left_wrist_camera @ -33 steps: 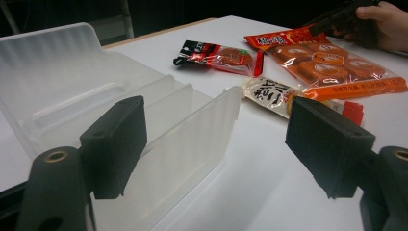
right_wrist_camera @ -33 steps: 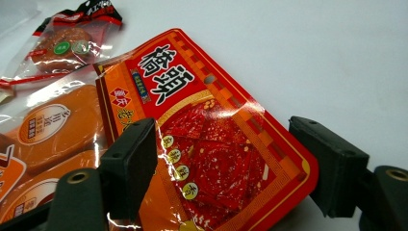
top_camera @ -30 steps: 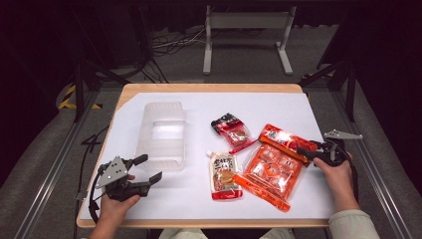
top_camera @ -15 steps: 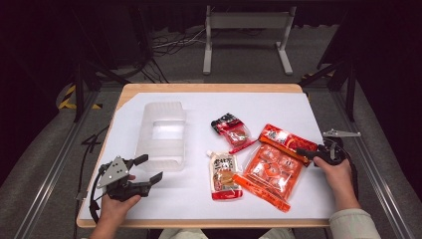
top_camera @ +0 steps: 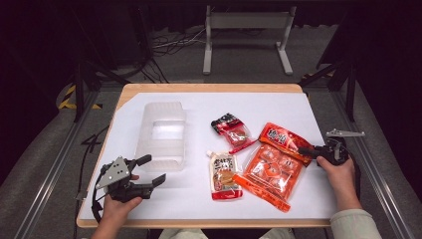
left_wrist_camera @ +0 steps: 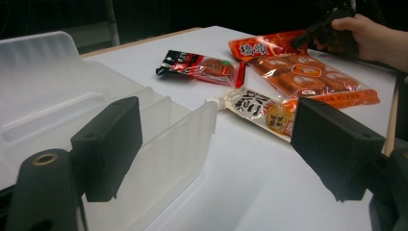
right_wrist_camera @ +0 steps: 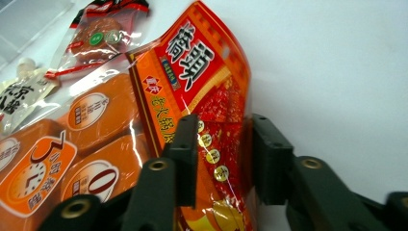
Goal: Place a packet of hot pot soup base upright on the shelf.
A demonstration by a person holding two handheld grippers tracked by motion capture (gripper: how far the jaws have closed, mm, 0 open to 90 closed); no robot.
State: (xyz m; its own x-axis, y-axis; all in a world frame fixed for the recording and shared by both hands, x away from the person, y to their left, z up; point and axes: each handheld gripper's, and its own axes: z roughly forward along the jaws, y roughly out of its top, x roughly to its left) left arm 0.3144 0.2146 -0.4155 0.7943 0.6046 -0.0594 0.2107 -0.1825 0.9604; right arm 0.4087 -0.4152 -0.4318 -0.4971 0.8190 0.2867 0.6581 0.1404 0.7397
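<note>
My right gripper (top_camera: pixel 302 150) (right_wrist_camera: pixel 221 144) sits at the table's right side. Its jaws have just been closing, and the red packet (top_camera: pixel 286 137) (right_wrist_camera: pixel 202 62) is squeezed between them so that its end buckles upward. That packet overlaps a large orange packet (top_camera: pixel 268 172) (right_wrist_camera: pixel 96 120). My left gripper (top_camera: pixel 155 169) (left_wrist_camera: pixel 216 154) stands open near the front left, with nothing between its jaws. It is just in front of a clear plastic box (top_camera: pixel 164 134) (left_wrist_camera: pixel 57 96).
A white spouted pouch (top_camera: pixel 225 174) (left_wrist_camera: pixel 260 108) lies mid-table beside the orange packet. A small dark-red packet (top_camera: pixel 230 128) (left_wrist_camera: pixel 202 65) lies behind it. The white mat (top_camera: pixel 199 199) covers a wooden table with metal rails on both sides.
Both hands keep their places. The right gripper's jaws look narrower around the red packet's end than one second ago.
</note>
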